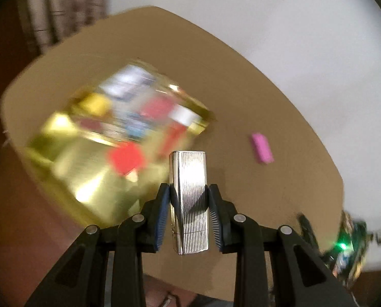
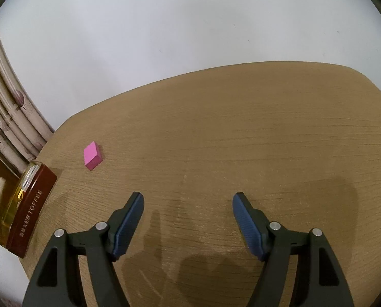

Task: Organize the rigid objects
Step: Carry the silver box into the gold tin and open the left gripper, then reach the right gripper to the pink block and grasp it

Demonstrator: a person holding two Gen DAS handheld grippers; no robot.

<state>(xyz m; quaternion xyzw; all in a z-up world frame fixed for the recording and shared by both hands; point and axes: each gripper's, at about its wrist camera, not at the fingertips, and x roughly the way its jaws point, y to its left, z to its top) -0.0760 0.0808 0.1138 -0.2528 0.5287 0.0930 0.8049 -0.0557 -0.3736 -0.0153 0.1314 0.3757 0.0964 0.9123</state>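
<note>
Two tools are working this table [image 2: 241, 133], and the left tool [image 1: 189, 199] is clenching a ribbed silver lighter [image 1: 190, 199] across its narrow sides, the long body standing up along the fingers. That grip is keeping the slim metal case from twisting, and it looks chosen so the lighter can go down end-first into a box.

In the left wrist view the gold tin [image 1: 93, 179] is sitting at ten o'clock from the lighter, blurring as the camera sweeps. It is lying open, and inside it red, yellow, white and blue items are showing as smears; what they are cannot be told. By the look of it, this is the collecting box, and the lighter is heading there.

At two o'clock from the lighter, well apart from the tin, a pink block [image 1: 262, 148] is lying flat on the table, untouched.

The right tool [image 2: 188, 220] is hanging released, its blue pads [image 2: 129, 220] spread wide with nothing between them, above bare wood. From its camera the pink block [image 2: 92, 155] is lying at eleven o'clock, and at nine o'clock the tin's dark red side [image 2: 30, 217], lettered TOFFEE, is standing near the table's edge. Judging by that, the right tool is holding back and leaving the lane free.
</note>
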